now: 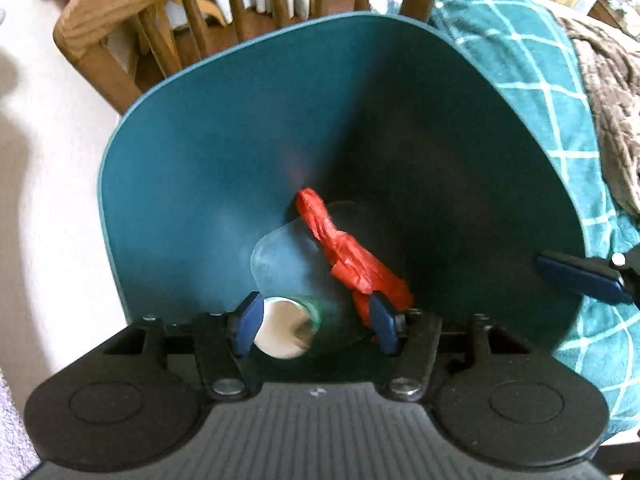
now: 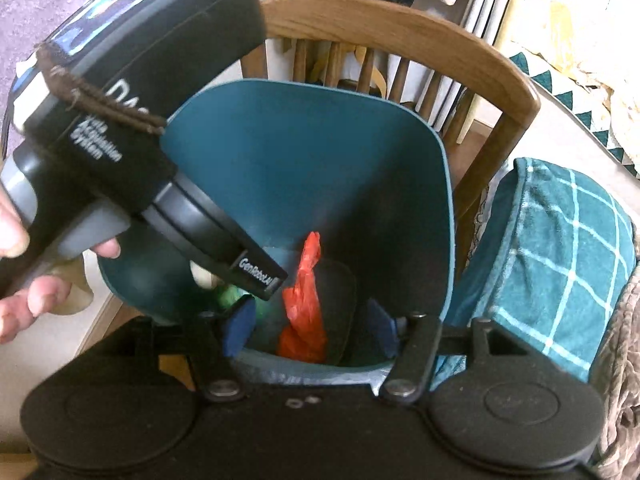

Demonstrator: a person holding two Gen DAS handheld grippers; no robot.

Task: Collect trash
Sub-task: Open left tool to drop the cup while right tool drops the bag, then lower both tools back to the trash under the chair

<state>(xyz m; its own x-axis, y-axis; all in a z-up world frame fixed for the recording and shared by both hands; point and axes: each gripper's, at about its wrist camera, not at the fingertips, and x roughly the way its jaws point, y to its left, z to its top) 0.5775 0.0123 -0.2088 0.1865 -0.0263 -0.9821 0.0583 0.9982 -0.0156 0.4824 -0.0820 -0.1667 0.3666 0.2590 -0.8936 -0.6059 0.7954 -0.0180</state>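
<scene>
A teal bin [image 1: 224, 148] fills the left wrist view, and it also shows in the right wrist view [image 2: 304, 152]. A crumpled red plastic bag [image 1: 348, 256] lies on the bin floor [image 2: 302, 316]. My left gripper [image 1: 316, 326] hangs over the bin mouth. A green can with a silver end [image 1: 286, 332] sits between its pads, touching the left one with a gap on the right. From the right wrist view the can [image 2: 230, 296] is mostly hidden by the left gripper body. My right gripper [image 2: 310, 330] is open and empty at the bin's near rim.
A wooden chair [image 1: 120, 12] stands behind the bin [image 2: 400, 32]. A teal checked blanket [image 1: 532, 80] lies to the right [image 2: 560, 248], with a brown knit throw [image 1: 612, 100] over it. Pale floor [image 1: 48, 184] lies to the left.
</scene>
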